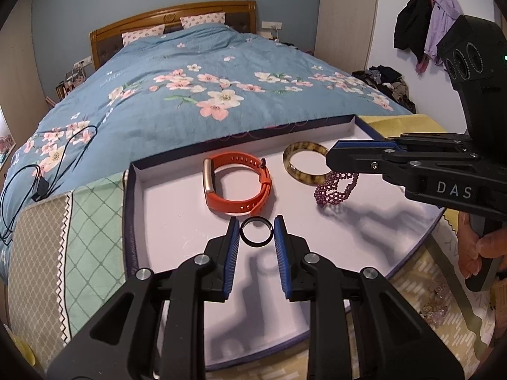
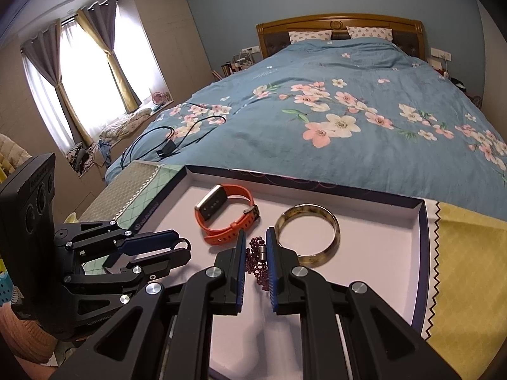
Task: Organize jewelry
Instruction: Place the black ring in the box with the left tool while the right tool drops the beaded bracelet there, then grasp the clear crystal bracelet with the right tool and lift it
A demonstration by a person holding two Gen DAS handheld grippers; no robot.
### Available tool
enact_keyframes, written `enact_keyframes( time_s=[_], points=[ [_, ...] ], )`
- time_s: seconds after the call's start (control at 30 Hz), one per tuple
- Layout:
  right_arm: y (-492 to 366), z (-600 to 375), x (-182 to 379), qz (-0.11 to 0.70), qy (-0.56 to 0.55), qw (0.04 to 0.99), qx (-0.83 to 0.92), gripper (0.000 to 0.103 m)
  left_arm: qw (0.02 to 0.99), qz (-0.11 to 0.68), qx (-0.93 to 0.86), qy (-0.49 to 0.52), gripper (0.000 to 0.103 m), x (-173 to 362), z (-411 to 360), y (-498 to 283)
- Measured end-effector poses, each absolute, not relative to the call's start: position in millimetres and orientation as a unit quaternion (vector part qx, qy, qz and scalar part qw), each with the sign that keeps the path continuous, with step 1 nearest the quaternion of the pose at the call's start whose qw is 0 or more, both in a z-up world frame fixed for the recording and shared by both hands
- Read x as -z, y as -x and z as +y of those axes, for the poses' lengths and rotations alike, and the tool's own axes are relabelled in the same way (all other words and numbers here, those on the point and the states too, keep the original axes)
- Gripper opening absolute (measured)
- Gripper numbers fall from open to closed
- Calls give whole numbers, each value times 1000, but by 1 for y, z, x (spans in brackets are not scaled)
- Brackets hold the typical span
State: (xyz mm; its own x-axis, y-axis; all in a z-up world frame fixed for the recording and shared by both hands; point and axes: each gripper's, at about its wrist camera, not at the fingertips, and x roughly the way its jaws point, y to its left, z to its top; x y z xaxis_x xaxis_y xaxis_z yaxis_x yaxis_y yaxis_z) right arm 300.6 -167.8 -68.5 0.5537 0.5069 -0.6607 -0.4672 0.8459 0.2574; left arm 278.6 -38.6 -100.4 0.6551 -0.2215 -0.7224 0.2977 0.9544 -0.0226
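Tray [image 1: 164,196]: tools grip ring [image 1: 256,230], beads [image 2: 257,261].

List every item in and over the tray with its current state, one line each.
Black ring: held between the left claw pads, above the tray floor.
Purple beaded bracelet: pinched in the right claw, hanging.
Orange watch: lying in the tray, strap buckled.
Tortoiseshell bangle: lying flat, loose.
Tray: open, no lid on it.

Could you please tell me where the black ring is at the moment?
The black ring is clamped between the left gripper's jaws, above the white tray, just in front of the orange watch in the left wrist view.
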Motion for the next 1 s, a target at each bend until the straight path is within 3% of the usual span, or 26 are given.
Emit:
enact_keyframes(
  time_s=[0.5, 0.67, 0.8, 1.0],
  points=[
    [-307, -184, 78, 397, -36, 884, -243, 14, 893, 427, 138, -37, 23, 123, -40, -309],
    [-289, -188, 67, 386, -33, 886, -256, 27, 894, 425, 137, -39, 24, 123, -45, -309],
    [-258, -192, 57, 372, -16, 884, -283, 34, 906, 400, 130, -47, 37, 110, -44, -296],
    [-206, -199, 56, 372, 11, 872, -318, 36, 925, 353, 128, -54, 43, 81, -35, -260]
  ],
)
